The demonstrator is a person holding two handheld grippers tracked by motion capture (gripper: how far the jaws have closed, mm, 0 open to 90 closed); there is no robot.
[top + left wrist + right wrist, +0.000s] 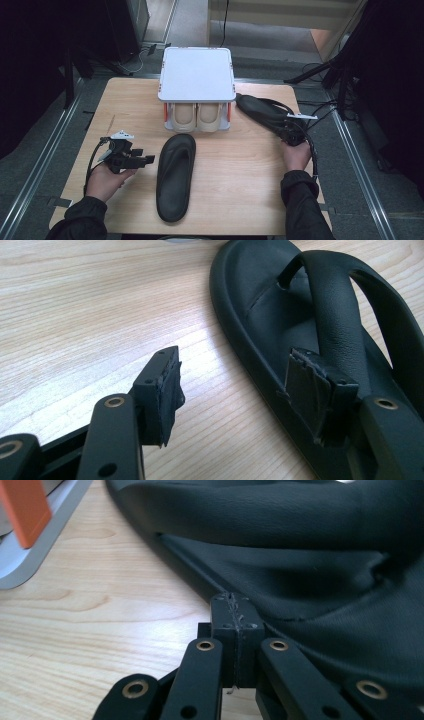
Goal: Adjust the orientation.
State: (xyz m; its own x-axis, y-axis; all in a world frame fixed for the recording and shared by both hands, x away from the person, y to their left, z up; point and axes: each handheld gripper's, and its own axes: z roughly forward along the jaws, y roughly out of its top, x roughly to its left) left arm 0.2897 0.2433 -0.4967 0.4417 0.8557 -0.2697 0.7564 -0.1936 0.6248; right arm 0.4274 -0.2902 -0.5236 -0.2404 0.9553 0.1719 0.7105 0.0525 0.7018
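Work in hand: two black sandals being put away in the shoe rack [196,75] at the far edge of the table [120,100]; a pale pair already sits in its lower shelf.
Done so far: judged little; both sandals lie on the tabletop outside the rack, neither lifted.
Left gripper [135,161]: jaws wide apart, nothing between them. In the left gripper view [245,390] one pad [162,390] stands over bare wood, the other pad [315,390] in front of the sandal's rim.
Near sandal [175,175]: lies flat, sole down, just beside the left jaws on their open side; its strap [330,315] rises just past the far pad.
Right gripper [292,131]: jaws fully closed, pad against pad, holding nothing; in the right gripper view [235,615] the tips sit at the edge of the far sandal, touching or nearly so.
Far sandal [260,111]: lies just ahead of and beside the closed jaws, next to the rack's right side; its strap side faces the tips.
Left to do: judged that each sandal must be gripped, raised and set in or on the rack.
Edges: the rack's grey base and orange post [22,510] stand near the right jaws, off to one side.
Open room: bare wood between the two grippers and behind both jaws; tight between the far sandal and the rack.
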